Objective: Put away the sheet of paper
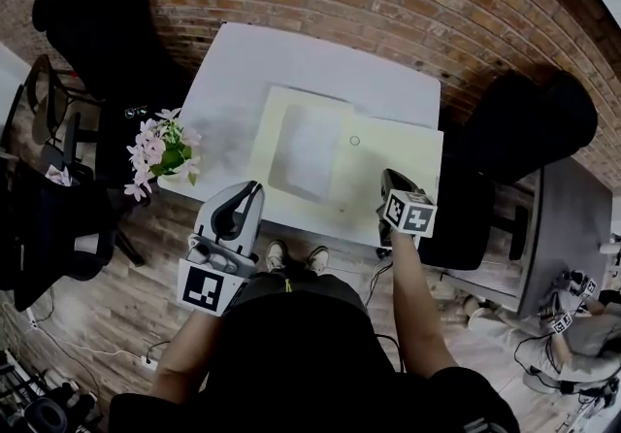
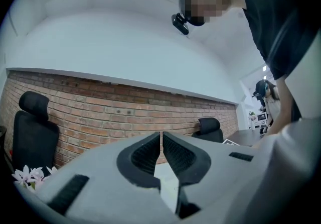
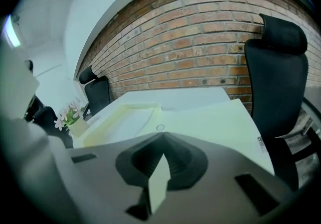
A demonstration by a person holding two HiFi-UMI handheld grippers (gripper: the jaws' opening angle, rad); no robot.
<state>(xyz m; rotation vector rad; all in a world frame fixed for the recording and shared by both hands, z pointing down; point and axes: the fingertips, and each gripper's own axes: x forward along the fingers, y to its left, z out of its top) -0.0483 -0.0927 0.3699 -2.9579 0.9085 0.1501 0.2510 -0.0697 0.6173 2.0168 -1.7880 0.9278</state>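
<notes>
Lying flat in the left half of an open pale-yellow card folder (image 1: 398,164) on the white table (image 1: 320,52): white sheet of paper (image 1: 309,151), to the left of and beyond the right gripper (image 1: 388,179). Fingers of that gripper pressed together, pinching the near edge of the folder's right flap; pitched downward at the table's front edge. Held just off that edge, left gripper (image 1: 255,188), roughly level toward the red brick wall (image 2: 100,102), fingers closed together on nothing.

And the white rectangular sheet of paper (image 1: 309,151) lies flat in the left half of the open pale-yellow card folder (image 1: 398,164), on the white worktop (image 1: 320,57).
</notes>
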